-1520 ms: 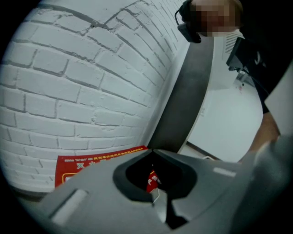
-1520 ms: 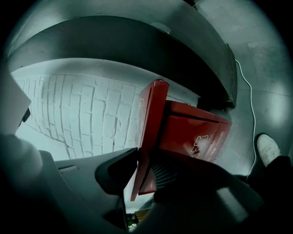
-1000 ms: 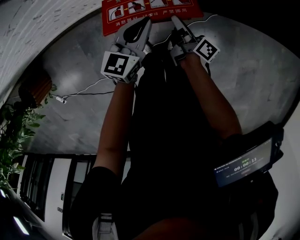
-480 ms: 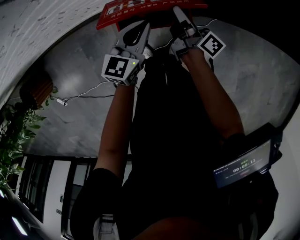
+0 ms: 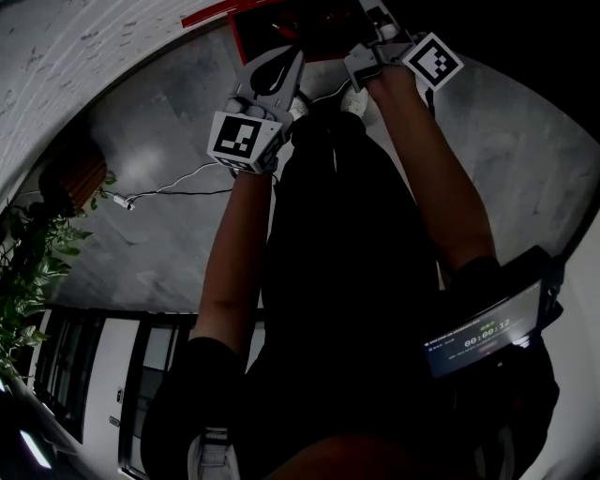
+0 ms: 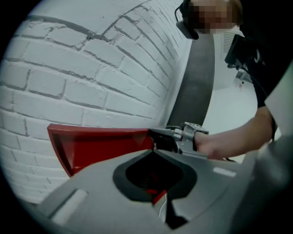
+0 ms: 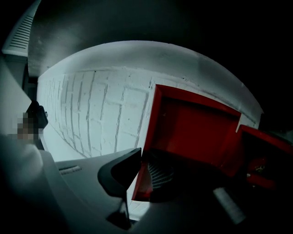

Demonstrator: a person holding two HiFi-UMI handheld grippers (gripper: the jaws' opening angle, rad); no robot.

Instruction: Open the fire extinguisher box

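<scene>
The red door (image 7: 194, 130) of the fire extinguisher box (image 7: 268, 157) stands swung away from the box against the white brick wall. My right gripper (image 7: 145, 167) is shut on the door's lower left edge; its jaws have just been closing with that edge between them. In the left gripper view the right gripper (image 6: 155, 137) pinches the right end of the door (image 6: 100, 146). The head view shows the door (image 5: 281, 28) at the top with the right gripper (image 5: 373, 17) on it. My left gripper (image 5: 292, 58) hangs just below the door, shut and holding nothing.
A white brick wall (image 6: 91, 68) backs the box. On the grey floor lie a white cable (image 5: 178, 187) and, at the left, a leafy plant (image 5: 28, 272). A phone (image 5: 483, 328) with a running timer sits at the person's right side.
The right gripper has risen toward the top of the head view with the red door's edge, and the door has swung open, its printed face turning out of sight. The left gripper stayed put.
</scene>
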